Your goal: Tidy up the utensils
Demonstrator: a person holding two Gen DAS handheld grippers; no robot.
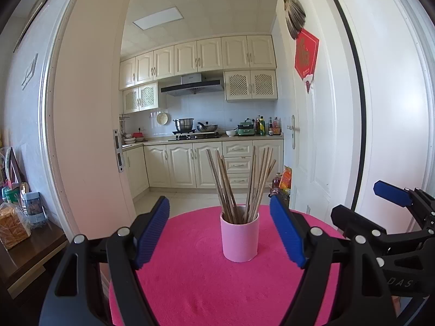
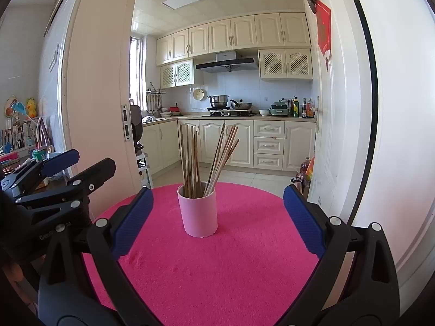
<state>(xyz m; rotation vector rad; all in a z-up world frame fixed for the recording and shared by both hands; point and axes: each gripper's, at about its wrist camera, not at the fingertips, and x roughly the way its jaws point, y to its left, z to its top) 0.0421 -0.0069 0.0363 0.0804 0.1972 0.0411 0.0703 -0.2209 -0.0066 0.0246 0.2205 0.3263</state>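
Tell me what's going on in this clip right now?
A person holds two handheld tools over a round table with a pink cloth. A pink cup stands upright near the middle, full of wooden chopsticks leaning in two bunches. The left tool and the right tool are both open, pointed at the cup, touching nothing. No loose utensils show on the cloth.
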